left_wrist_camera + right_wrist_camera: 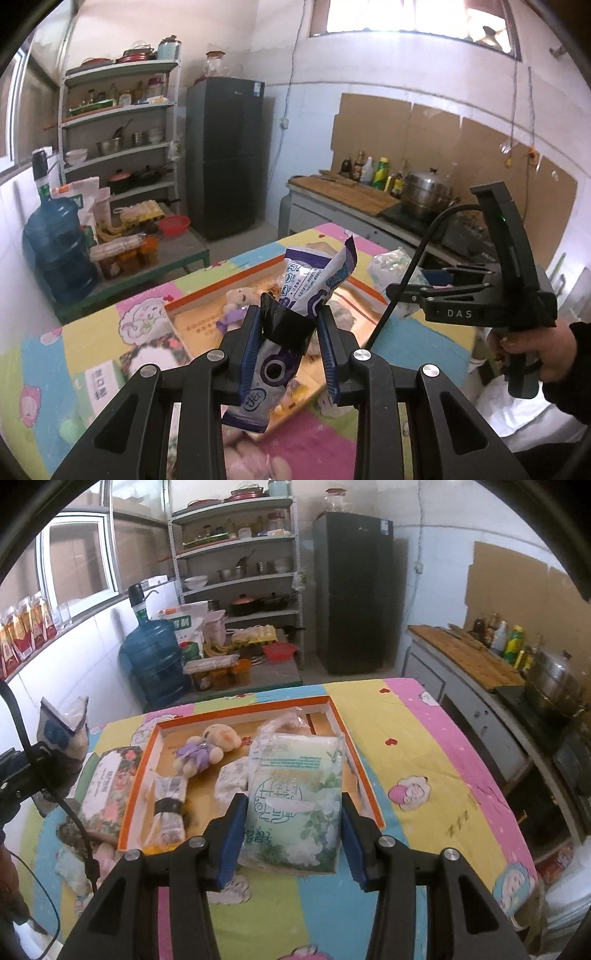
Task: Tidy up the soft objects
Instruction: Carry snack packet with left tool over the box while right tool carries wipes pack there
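Observation:
My left gripper (288, 325) is shut on a purple and white plastic pouch (295, 295) with a black band, held above the table; the pouch also shows in the right wrist view (62, 727). My right gripper (293, 812) is shut on a green and white tissue pack (295, 797), which hangs over the right edge of the orange-rimmed box lid (354, 746). In the lid lie a small teddy bear in purple (207, 746), a rolled pack with a black band (168, 805) and a white patterned pack (232, 779). The right gripper also shows in the left wrist view (436, 284).
A floral tissue pack (107, 786) lies left of the lid on the colourful cloth-covered table (424, 775). Behind stand a water jug (155, 657), metal shelves (240, 554) and a dark fridge (354, 590). A counter with bottles and a steel pot (554, 686) runs along the right.

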{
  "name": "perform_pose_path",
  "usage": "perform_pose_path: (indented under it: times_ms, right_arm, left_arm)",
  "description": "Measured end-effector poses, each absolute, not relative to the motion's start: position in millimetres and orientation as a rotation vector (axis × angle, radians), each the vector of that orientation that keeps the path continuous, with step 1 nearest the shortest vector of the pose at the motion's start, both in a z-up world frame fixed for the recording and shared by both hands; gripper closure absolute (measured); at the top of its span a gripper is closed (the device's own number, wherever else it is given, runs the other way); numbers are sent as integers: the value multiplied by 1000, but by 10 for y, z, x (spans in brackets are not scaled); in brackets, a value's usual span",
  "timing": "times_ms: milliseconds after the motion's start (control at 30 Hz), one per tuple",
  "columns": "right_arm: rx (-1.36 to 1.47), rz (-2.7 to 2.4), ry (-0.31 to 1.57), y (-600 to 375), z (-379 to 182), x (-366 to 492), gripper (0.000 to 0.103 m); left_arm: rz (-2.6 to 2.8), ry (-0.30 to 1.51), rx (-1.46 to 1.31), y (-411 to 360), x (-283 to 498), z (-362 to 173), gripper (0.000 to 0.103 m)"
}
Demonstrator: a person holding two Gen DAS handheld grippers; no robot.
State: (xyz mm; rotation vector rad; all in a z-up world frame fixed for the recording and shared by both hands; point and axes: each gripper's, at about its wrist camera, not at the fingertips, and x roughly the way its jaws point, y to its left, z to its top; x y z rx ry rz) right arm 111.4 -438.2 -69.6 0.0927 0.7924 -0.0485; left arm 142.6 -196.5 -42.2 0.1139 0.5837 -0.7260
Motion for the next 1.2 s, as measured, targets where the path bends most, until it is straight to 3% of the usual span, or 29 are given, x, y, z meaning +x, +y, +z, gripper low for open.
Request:
perform_pose_path:
  times_ms: [633,1200]
  right_arm:
    - [34,187,902,-4780,-1178,2031,54]
    - [64,266,972,-4878,-1606,2429,54]
  left_arm:
    - [-586,818,163,-2936,2073,-930,72]
    - [-538,979,145,-3268,2477,-1378,72]
